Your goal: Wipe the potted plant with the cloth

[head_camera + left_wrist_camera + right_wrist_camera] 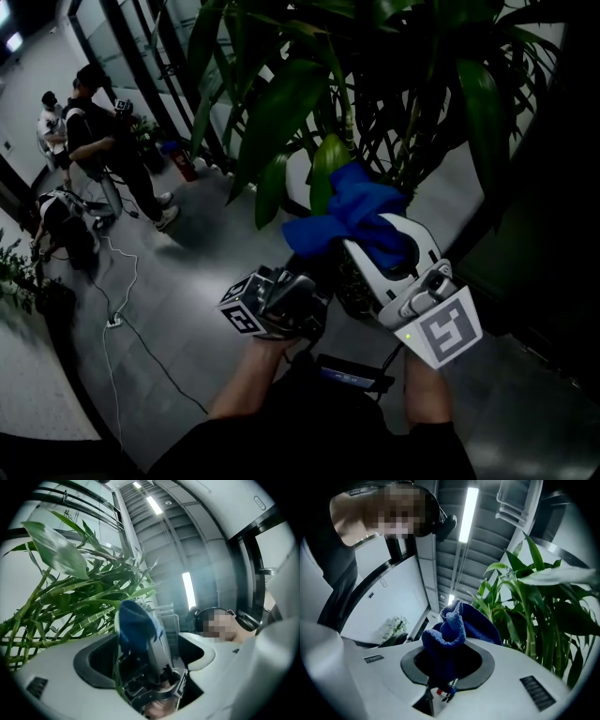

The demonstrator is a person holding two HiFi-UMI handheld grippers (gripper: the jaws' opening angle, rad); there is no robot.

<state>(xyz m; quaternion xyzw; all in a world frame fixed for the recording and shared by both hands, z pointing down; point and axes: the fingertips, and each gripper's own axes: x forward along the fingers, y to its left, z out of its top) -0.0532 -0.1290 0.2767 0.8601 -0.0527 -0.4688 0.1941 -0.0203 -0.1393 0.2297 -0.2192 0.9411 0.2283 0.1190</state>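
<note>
Right gripper [380,253] clamped on bunched blue terry cloth [352,211]; cloth pressed against drooping long green leaf [328,164] on near side of tall green potted plant [375,84]. Left gripper [140,667] just below cloth, jaws drawn close on what looks like leaf's edge. Grey tiled floor [178,291] left of plant. Farther left, two standing people [94,131] and trailing white cable [117,281].

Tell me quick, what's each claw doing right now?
Left claw: closed, apparently on a leaf.
Right claw: closed on the blue cloth.
</note>
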